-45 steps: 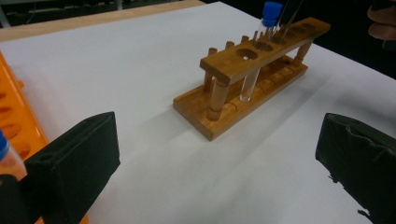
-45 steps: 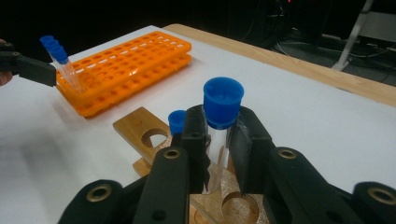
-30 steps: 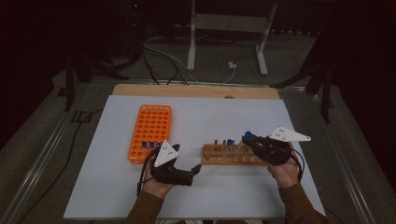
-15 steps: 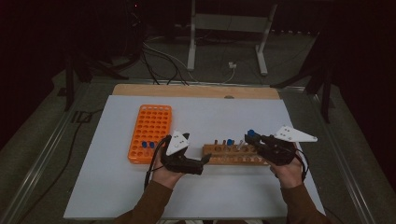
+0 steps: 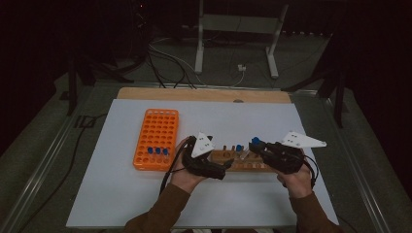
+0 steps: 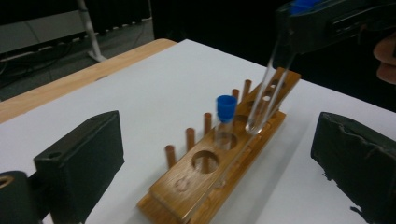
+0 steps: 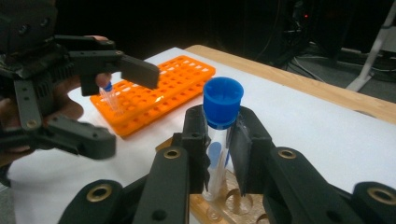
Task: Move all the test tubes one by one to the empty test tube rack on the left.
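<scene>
Here a capped tube (image 7: 219, 135) is clamped in the right gripper (image 7: 223, 154) just above the wooden rack (image 6: 219, 163), apparently being moved between racks. The left gripper (image 6: 219, 154) is held wide open and empty, beside the rack's end. Next, a steady, upright carry toward the orange rack (image 5: 156, 138) seems called for.

Test tube (image 7: 218, 140) clamped between right gripper (image 7: 223, 144) fingers: clear, glossy, glass-like, with matt blue plastic cap; fingers (image 7: 247, 144) matt black plastic, metal-looking eyelets in links behind them; rack (image 6: 219, 158) below fingers: varnished wood, smooth, slight sheen, round wooden pegs; orange rack (image 7: 154, 93) beyond: glossy moulded plastic; bench (image 6: 154, 84) top matt white, far edge bare wood.
</scene>
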`<state>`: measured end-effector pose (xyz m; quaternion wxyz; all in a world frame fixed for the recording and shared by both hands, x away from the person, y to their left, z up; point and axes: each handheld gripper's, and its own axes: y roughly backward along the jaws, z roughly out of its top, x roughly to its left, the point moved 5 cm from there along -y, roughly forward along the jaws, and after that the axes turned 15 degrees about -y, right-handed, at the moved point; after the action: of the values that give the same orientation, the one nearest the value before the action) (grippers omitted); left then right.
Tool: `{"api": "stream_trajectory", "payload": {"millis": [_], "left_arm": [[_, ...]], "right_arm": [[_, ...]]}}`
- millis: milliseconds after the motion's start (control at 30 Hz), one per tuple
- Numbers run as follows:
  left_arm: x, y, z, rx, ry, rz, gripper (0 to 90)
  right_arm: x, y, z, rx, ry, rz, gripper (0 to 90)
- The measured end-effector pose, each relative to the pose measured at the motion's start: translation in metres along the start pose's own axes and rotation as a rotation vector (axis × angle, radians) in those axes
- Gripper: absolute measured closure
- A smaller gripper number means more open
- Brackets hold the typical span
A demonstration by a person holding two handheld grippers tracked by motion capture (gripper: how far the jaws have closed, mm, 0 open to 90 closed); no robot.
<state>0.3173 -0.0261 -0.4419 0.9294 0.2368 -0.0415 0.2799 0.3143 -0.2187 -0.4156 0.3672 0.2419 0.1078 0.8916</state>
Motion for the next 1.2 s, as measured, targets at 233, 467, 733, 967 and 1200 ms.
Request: {"api": "stream_trajectory", "payload": {"millis": [233,467,733,967,1200], "left_arm": [[-0.015,-0.016,0.006,-0.005,-0.021,-0.016,15.2],[-0.023,-0.028,0.008,-0.003,-0.029,-0.022,38.6],[-0.027,-0.029,0.008,-0.03,-0.019,-0.053,62.2],[-0.027,-0.03,0.008,-0.031,-0.023,-0.067,72.7],[-0.029,-0.03,0.007,-0.038,-0.024,-0.074,77.9]], "right_arm": [[0.006,-0.006,-0.004,0.028,0.003,0.018,76.3],[0.007,-0.008,-0.005,0.038,-0.008,0.035,76.3],[0.009,-0.011,-0.008,0.054,-0.014,0.053,76.2],[0.009,-0.013,-0.009,0.059,-0.019,0.057,76.2],[0.009,-0.014,-0.01,0.064,-0.02,0.062,76.2]]}}
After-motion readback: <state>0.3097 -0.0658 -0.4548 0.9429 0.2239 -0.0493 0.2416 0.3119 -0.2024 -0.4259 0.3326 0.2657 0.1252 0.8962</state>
